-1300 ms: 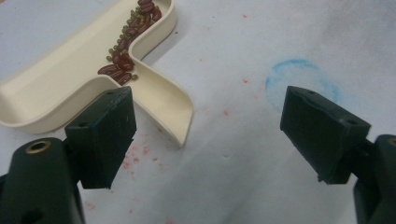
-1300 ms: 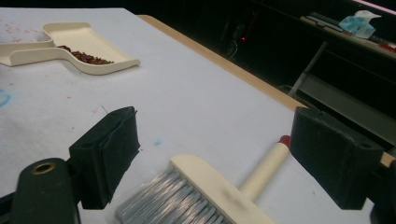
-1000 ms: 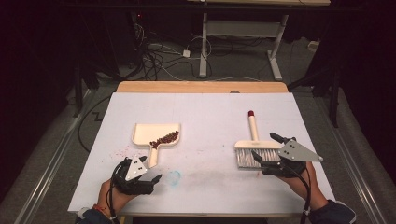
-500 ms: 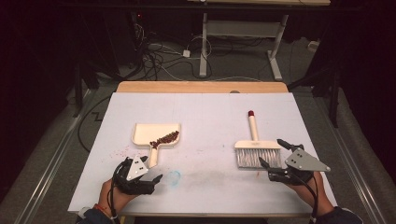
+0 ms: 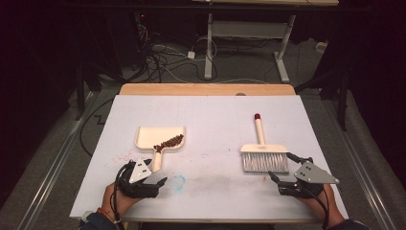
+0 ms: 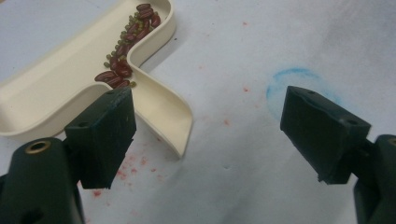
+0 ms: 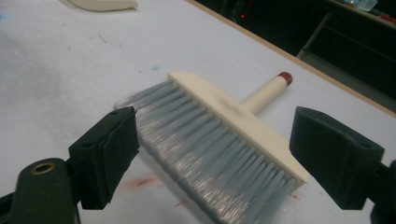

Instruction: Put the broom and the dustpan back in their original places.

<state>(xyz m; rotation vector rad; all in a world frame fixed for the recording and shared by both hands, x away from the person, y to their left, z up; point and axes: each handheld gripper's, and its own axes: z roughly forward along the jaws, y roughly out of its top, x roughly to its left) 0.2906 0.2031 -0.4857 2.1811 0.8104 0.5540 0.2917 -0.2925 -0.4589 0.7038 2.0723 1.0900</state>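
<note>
A cream dustpan (image 5: 159, 139) lies left of centre on the white table, with several dark red beans (image 5: 168, 142) heaped by its handle. In the left gripper view the dustpan (image 6: 74, 84) and beans (image 6: 126, 51) sit just ahead of the jaws. My left gripper (image 5: 155, 184) (image 6: 208, 130) is open and empty, just below the dustpan's handle. A cream brush (image 5: 262, 152) with grey bristles and a red-tipped handle lies at the right. My right gripper (image 5: 280, 170) (image 7: 212, 158) is open with nothing in it, right beside the bristles (image 7: 205, 144).
The white table top (image 5: 210, 115) carries a blue smudge (image 5: 177, 181) and scattered red specks near the front. A wooden strip (image 5: 206, 89) edges the far side. Desk legs and cables (image 5: 191, 52) lie on the floor beyond.
My right gripper has drawn back toward the front edge, away from the brush's right end. The brush, dustpan and left gripper have stayed where they were.
</note>
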